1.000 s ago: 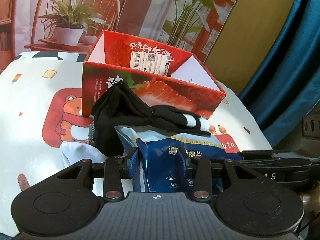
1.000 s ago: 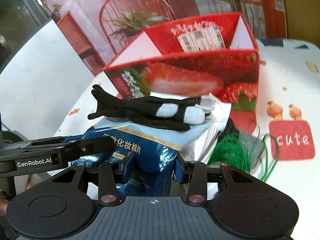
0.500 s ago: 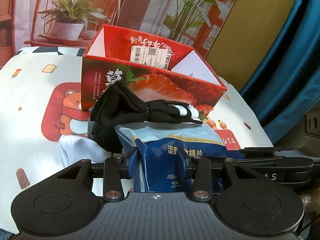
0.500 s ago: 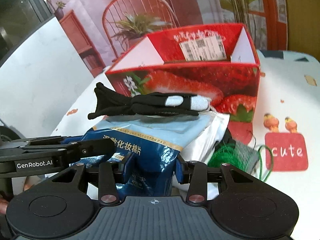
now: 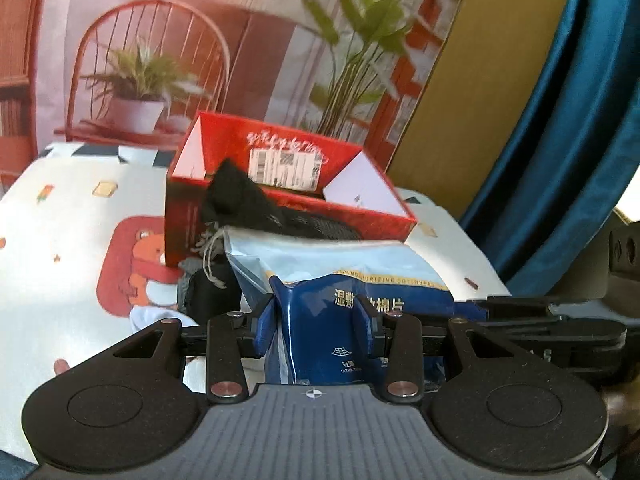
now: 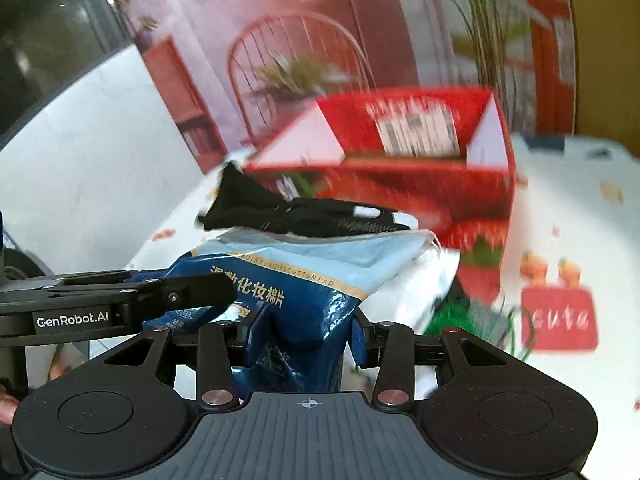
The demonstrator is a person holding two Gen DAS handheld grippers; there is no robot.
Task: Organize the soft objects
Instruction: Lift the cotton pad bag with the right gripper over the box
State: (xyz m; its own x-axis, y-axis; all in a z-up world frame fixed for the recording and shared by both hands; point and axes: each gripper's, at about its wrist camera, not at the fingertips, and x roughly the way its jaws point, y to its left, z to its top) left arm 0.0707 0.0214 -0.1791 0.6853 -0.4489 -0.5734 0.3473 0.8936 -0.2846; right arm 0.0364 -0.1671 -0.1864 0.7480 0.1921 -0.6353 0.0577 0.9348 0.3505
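Blue-and-white plastic cotton-pad bag [image 5: 340, 276] is held off the table [image 5: 60, 240], near edge pinched by both grippers. Left gripper [image 5: 320, 322] clamped on the bag's blue bottom end; right gripper [image 6: 300, 336] clamped on the same bag, with the left one's black finger visible just beside it in the right wrist view. Black fabric gloves [image 6: 296, 216] lie across the bag's top, far end. Behind them: open red cardboard strawberry box [image 5: 288, 200], white inner flaps, barcode label on the back wall. Below the bag on the cartoon-print tablecloth: green mesh netting [image 6: 460, 316], white cloth [image 5: 148, 316], dark pouch with drawstring [image 5: 208, 292].
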